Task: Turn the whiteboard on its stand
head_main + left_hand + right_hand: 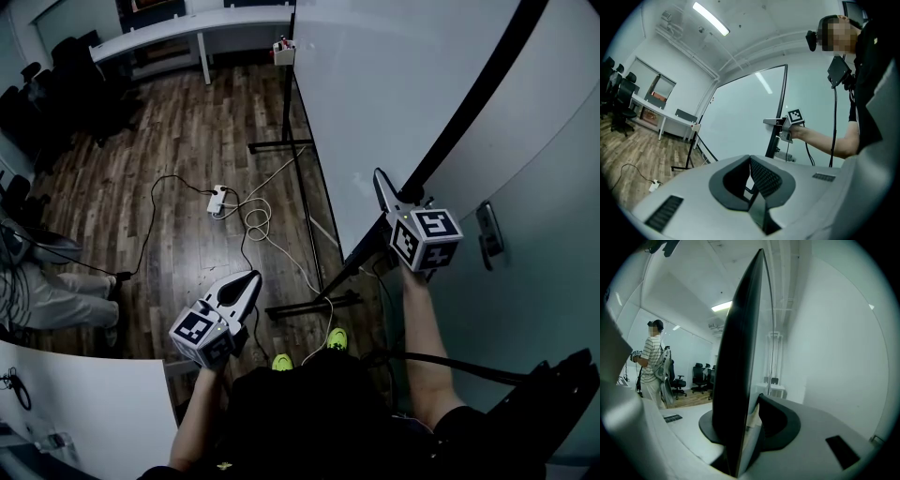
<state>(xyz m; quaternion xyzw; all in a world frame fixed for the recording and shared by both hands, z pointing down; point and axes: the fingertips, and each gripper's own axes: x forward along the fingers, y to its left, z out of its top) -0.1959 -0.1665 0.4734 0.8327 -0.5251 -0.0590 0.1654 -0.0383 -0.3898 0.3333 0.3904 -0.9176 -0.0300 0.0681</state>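
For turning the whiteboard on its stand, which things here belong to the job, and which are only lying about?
Belongs to the job: whiteboard; its stand; right gripper, closed on the board's black frame; left gripper, shut and empty.
Just lying about: power strip and cables; desk; office chairs; another person.

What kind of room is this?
Probably an office or meeting room: there is a large whiteboard on a stand, black office chairs, and a long white desk along the far wall.

One whiteboard (394, 84), two tongs (251, 278) (380, 178), one power strip (218, 199).
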